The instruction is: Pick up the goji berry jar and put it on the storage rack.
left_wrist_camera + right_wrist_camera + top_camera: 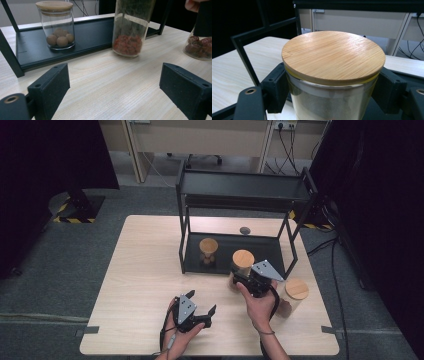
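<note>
Gripping the tall clear glass jar with red berries and a round bamboo lid (333, 56), I have the right gripper (246, 281) pinched on its wall just under the lid, which keeps the lid free and the jar upright. It stands at the front edge of the black metal two-tier rack (240, 195), likely bound for the lower shelf beside the jar of brown balls (58, 25). My left gripper (202, 307) rests near me, jaws spread, nothing between them.
</note>
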Available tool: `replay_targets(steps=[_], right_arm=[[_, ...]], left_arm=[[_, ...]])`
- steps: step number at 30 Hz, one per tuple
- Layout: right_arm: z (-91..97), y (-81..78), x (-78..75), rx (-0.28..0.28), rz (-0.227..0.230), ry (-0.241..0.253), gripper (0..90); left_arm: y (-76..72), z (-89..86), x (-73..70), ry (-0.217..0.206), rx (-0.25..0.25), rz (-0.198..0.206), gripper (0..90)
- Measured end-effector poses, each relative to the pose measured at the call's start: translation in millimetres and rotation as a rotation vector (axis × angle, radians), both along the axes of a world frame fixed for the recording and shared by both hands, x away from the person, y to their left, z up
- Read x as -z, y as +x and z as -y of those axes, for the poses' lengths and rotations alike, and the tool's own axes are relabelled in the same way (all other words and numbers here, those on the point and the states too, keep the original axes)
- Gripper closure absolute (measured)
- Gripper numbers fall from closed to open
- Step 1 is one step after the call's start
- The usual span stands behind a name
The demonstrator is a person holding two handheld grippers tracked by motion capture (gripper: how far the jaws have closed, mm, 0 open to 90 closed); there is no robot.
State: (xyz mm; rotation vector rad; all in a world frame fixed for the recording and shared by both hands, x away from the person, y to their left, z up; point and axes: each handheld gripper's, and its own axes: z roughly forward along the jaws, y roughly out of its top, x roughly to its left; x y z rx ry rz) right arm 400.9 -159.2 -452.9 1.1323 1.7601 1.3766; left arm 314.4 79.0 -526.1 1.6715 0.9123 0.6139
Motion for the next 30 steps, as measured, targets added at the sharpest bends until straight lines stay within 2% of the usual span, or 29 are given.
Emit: replay_targets(steps=[14, 30], right_arm=[[0.4, 13.3, -16.0, 0.017, 0.016, 0.016, 25.3], [-6.3, 40.3, -32.5, 0.039, 0.026, 0.022, 25.4]], left_arm=[[-0.3, 0.0, 0.0, 0.002, 0.001, 0.003, 9.0], [-0.7, 0.1, 0.0, 0.005, 0.002, 0.006, 9.0]])
